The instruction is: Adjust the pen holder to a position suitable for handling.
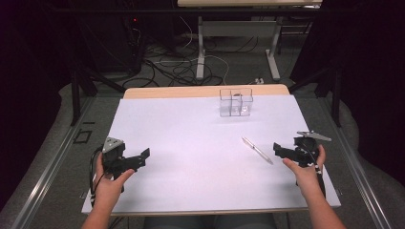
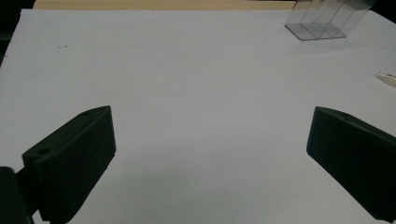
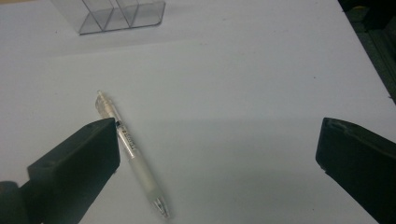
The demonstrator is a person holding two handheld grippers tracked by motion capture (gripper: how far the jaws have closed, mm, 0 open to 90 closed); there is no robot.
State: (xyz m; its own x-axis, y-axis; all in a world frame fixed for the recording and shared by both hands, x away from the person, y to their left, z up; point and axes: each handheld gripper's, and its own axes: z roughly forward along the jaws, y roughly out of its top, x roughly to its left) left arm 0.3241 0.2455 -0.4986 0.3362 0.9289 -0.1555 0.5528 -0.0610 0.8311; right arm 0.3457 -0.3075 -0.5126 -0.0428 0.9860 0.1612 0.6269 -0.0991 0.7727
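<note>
Both tongs, left (image 1: 143,157) and right (image 1: 279,149), gape wide and empty, so that skinny pen (image 3: 130,151) lying flat on the counter (image 1: 191,138) could easily roll or skid away if pinched off-center.

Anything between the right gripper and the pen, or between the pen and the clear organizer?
Nothing visible. The right gripper is open beside the pen, which lies flat on the white table; bare surface runs from it to the clear organizer.

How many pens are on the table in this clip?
1. A clear pen lies flat on the white table, just left of the open right gripper and nearer the person than the clear organizer, whose compartments look empty.
</note>
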